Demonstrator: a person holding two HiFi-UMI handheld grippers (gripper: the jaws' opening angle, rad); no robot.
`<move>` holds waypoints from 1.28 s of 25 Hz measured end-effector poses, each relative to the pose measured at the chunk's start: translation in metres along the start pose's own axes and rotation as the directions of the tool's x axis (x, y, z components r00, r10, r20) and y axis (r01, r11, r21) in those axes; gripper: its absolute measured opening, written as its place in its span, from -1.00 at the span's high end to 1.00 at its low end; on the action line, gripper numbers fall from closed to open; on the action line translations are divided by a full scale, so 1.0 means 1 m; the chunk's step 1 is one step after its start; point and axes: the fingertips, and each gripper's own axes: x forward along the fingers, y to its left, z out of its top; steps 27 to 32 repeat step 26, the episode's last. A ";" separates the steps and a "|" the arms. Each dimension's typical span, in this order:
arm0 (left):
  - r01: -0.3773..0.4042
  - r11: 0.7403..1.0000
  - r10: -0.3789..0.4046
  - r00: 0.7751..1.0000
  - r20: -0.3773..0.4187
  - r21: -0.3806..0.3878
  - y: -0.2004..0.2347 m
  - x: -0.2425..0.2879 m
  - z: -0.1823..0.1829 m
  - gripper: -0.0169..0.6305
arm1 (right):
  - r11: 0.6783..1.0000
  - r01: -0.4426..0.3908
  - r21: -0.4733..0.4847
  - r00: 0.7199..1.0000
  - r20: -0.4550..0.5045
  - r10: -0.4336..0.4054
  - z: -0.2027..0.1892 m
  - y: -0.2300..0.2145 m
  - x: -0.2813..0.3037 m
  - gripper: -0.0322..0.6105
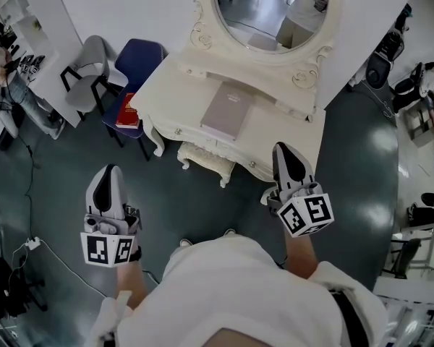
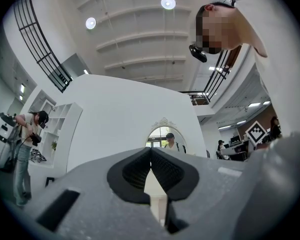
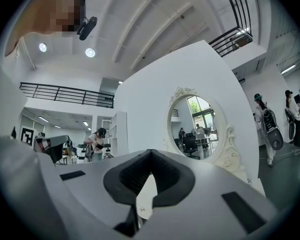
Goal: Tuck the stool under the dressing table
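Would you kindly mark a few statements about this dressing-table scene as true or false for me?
1. The left gripper and the right gripper are both shut and empty. True.
2. The stool stands far from the dressing table. False: it sits partly beneath the table's front edge.
3. A grey book lies on the tabletop. True.
4. The blue chair has a bare seat. False: a red book lies on it.
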 end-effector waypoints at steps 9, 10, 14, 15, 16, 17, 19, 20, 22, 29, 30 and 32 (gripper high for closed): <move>-0.005 1.000 0.005 1.000 0.010 0.007 0.000 0.004 0.007 0.90 | 1.000 -0.021 -0.013 1.000 0.013 0.021 0.007 0.004 0.007 0.90; -0.007 1.000 0.007 1.000 0.013 0.006 -0.001 0.004 0.007 0.90 | 1.000 -0.025 -0.015 1.000 0.013 0.025 0.007 0.004 0.008 0.90; -0.017 1.000 0.017 1.000 0.011 0.002 -0.001 0.002 0.006 0.90 | 0.999 -0.037 -0.018 0.999 0.008 0.037 0.007 0.005 0.011 0.90; -0.020 1.000 0.020 1.000 0.010 0.002 -0.001 0.002 0.005 0.90 | 0.999 -0.039 -0.018 0.999 0.008 0.039 0.007 0.005 0.012 0.90; -0.022 1.000 0.022 1.000 0.008 0.000 0.000 0.002 0.005 0.90 | 0.999 -0.040 -0.017 0.999 0.010 0.040 0.008 0.006 0.014 0.90; -0.023 1.000 0.023 1.000 0.004 -0.001 0.001 0.002 0.004 0.90 | 0.999 -0.040 -0.015 0.999 0.011 0.040 0.008 0.006 0.015 0.90; -0.020 1.000 0.020 1.000 -0.002 -0.004 0.000 0.001 0.003 0.90 | 0.999 -0.042 -0.013 0.999 0.009 0.042 0.008 0.008 0.016 0.90; -0.019 1.000 0.019 1.000 -0.004 -0.005 -0.001 0.001 0.003 0.90 | 0.999 -0.045 -0.013 0.999 0.008 0.045 0.008 0.009 0.016 0.90; -0.017 1.000 0.017 1.000 -0.003 -0.006 -0.003 0.002 0.003 0.90 | 0.999 -0.050 -0.014 0.999 0.007 0.050 0.008 0.010 0.015 0.90; -0.015 1.000 0.015 1.000 -0.003 -0.009 -0.003 0.003 0.001 0.90 | 0.999 -0.045 -0.011 0.999 0.005 0.046 0.006 0.008 0.013 0.90; -0.015 1.000 0.015 1.000 -0.003 -0.009 -0.003 0.003 0.001 0.90 | 0.999 -0.045 -0.011 0.999 0.005 0.046 0.006 0.008 0.013 0.90; -0.015 1.000 0.015 1.000 -0.003 -0.009 -0.003 0.003 0.001 0.90 | 0.999 -0.045 -0.011 0.999 0.005 0.046 0.006 0.008 0.013 0.90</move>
